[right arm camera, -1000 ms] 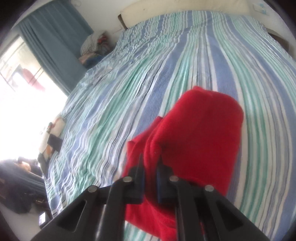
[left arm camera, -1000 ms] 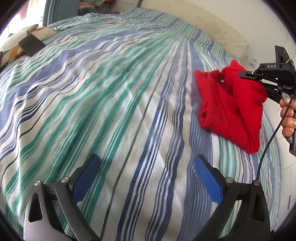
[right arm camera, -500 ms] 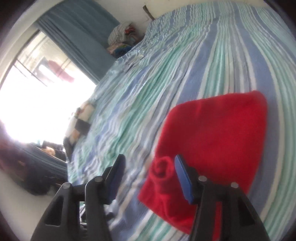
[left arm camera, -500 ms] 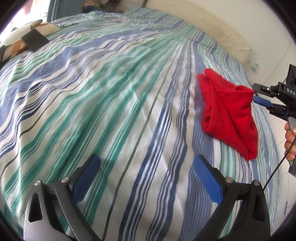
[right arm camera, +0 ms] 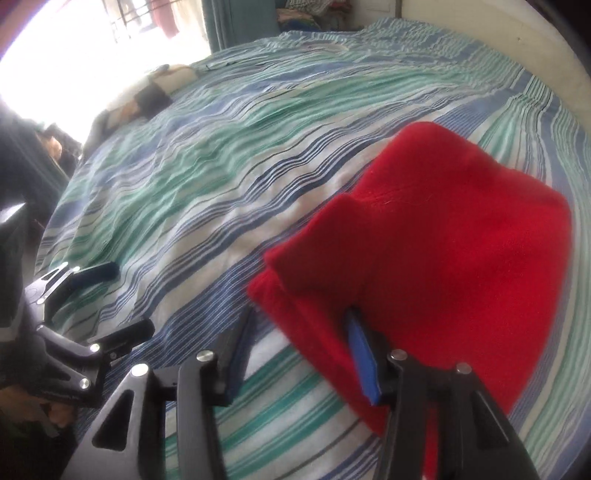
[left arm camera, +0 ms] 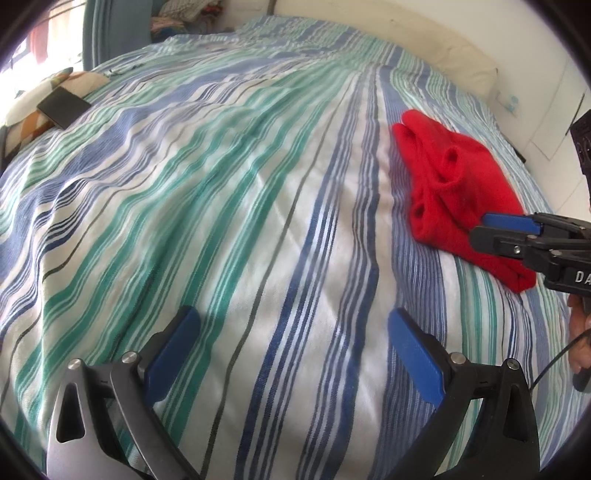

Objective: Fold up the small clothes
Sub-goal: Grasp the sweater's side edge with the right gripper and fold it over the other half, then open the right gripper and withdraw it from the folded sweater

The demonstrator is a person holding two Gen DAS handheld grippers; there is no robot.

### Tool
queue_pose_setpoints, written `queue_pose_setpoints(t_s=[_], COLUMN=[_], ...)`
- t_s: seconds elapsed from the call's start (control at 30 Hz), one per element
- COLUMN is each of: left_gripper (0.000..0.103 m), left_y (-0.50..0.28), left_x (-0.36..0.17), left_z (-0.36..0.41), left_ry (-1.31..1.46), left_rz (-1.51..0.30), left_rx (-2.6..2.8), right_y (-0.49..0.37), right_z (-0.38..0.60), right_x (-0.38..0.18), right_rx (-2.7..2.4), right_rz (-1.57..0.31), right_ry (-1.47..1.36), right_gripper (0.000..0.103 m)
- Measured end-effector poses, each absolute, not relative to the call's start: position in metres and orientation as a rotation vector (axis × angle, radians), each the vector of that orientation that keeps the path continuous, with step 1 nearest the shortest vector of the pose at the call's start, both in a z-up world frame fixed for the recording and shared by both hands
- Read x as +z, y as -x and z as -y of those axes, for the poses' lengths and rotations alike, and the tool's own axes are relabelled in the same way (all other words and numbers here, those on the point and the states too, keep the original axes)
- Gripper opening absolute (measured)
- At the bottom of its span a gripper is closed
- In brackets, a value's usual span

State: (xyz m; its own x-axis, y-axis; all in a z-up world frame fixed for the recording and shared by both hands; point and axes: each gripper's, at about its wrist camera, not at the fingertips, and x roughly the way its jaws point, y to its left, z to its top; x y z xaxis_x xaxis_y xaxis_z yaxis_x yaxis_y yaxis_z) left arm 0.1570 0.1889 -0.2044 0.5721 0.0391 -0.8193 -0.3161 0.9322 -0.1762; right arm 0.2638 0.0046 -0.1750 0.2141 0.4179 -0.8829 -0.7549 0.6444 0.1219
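Observation:
A small red garment (left arm camera: 458,195) lies folded on the striped bedspread (left arm camera: 229,206), at the right in the left wrist view. It fills the right half of the right wrist view (right arm camera: 443,266). My right gripper (right arm camera: 299,332) is open at the garment's near edge, its right pad against the cloth, holding nothing. It shows from the side in the left wrist view (left arm camera: 484,227). My left gripper (left arm camera: 291,332) is open and empty above bare bedspread, well left of the garment. It also shows in the right wrist view (right arm camera: 125,299).
A patterned cushion with a dark flat object (left arm camera: 62,107) on it lies at the far left of the bed. A cream headboard (left arm camera: 424,48) and a blue curtain (left arm camera: 114,33) stand behind. A pile of clothes (left arm camera: 188,11) sits at the back.
My right gripper has let go of the red garment and opened. The garment has dropped flat onto the bed. My left gripper has stayed open.

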Motion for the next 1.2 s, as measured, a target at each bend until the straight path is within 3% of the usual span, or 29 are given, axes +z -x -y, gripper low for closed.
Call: queue_pose_setpoints(t_s=[0.2,0.37,0.57,0.77,1.2], left_gripper=[0.102,0.102,0.102,0.102,0.102], left_y=[-0.159,-0.159,-0.154,-0.156,-0.158], left_x=[-0.207,-0.212,-0.211,-0.211,-0.214], left_z=[-0.189,-0.180,-0.174,-0.168,-0.166], left_ry=[0.326,0.262,0.211,0.176,0.156], left_rz=[-0.947,-0.957,-0.959,-0.968,-0.974], left_rx=[0.219,0.230,0.221,0.230,0.235], right_y=[-0.261,-0.261,-0.210,-0.163,-0.148], right_z=[0.061,0.081,0.087,0.125,0.184], right_x=[-0.128,-0.185,-0.174,-0.167,-0.191], right_rx=[0.759,0.667,0.694,0.601,0.422], right_rz=[-0.972,-1.170,-1.098,-1.009,-1.012], right_ry=[0.248,0.245,0.226,0.237,0.096], right_gripper=[0.050,0.051,0.051,0.060,0.076])
